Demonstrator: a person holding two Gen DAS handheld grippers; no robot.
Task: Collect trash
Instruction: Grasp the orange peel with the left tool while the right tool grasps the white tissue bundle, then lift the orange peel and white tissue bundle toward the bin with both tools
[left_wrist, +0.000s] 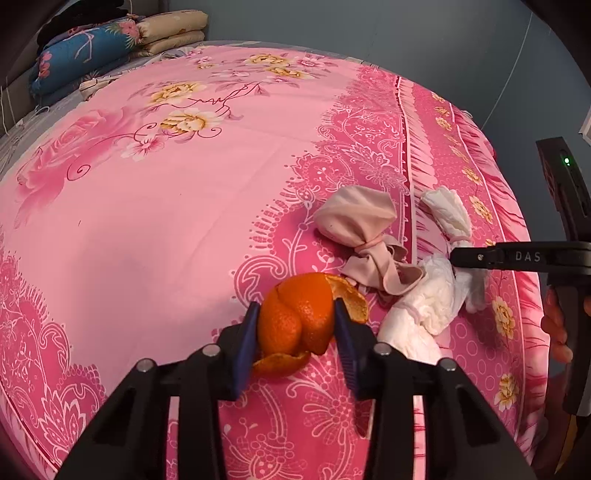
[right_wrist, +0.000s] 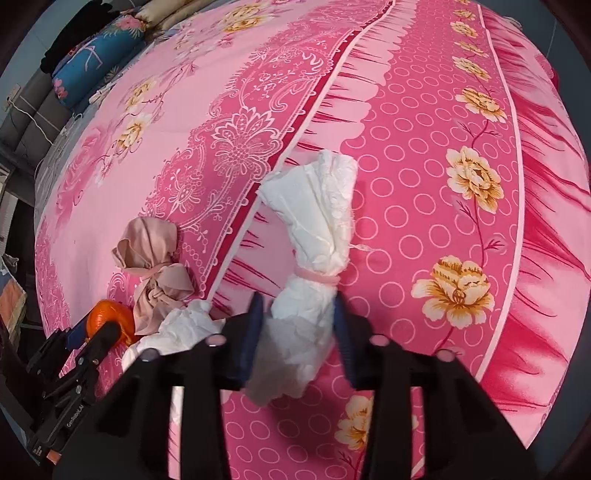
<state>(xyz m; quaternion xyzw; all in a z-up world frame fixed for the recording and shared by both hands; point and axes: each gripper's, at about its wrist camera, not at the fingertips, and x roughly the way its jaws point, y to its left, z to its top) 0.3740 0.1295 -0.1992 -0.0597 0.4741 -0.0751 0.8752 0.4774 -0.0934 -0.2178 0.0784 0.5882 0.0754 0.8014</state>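
An orange peel (left_wrist: 299, 321) sits between the blue pads of my left gripper (left_wrist: 295, 325), which is shut on it just above the pink bedspread (left_wrist: 147, 221). My right gripper (right_wrist: 299, 317) is shut on a white tissue bundle (right_wrist: 317, 236) tied with a pink band. In the left wrist view the right gripper (left_wrist: 458, 258) shows at the right, on the white bundle (left_wrist: 448, 210). A beige cloth bundle (left_wrist: 354, 221) tied with a band lies between them; it also shows in the right wrist view (right_wrist: 151, 254). The orange peel (right_wrist: 110, 317) and left gripper (right_wrist: 96, 328) appear at lower left there.
More crumpled white tissue (left_wrist: 421, 310) lies beside the peel on the bed. Folded quilts and pillows (left_wrist: 110, 44) are stacked at the head of the bed. The bed's right edge (left_wrist: 517, 206) drops off toward a grey wall.
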